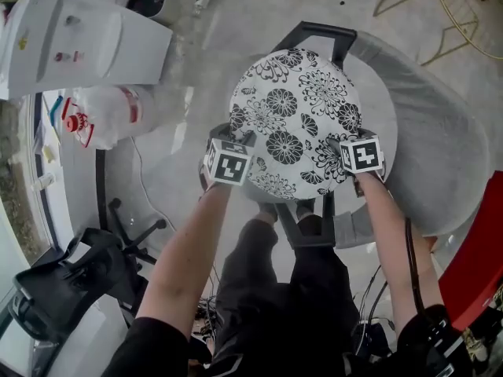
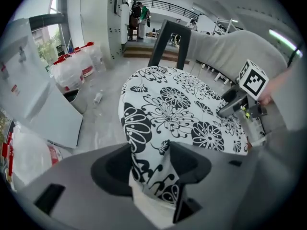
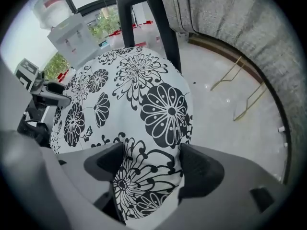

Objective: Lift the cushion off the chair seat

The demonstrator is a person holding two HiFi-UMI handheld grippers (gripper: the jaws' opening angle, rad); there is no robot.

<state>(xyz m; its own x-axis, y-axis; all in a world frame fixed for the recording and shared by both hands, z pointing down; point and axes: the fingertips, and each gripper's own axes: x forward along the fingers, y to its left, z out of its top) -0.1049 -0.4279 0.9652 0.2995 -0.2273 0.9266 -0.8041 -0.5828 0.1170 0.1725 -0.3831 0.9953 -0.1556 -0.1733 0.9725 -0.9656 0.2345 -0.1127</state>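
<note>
one round floral cushion (image 1: pixel 295 120) lying flat on one black-framed chair (image 1: pixel 314 31), met at its near rim by two grippers. left gripper (image 1: pixel 242 138) pinching puckered fabric; right gripper (image 1: pixel 339 144) spread astride the rim. bare floor (image 1: pixel 259 10) at left, grey sofa (image 1: pixel 440 132) close at right.

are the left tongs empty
No, an edge of the cushion is bunched between the left tongs.

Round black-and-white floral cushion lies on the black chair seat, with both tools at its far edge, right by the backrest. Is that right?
Not quite. The round black-and-white floral cushion does lie on the black chair seat, but the left tool and right tool are at its near edge, opposite the backrest, as the head view shows.
</note>
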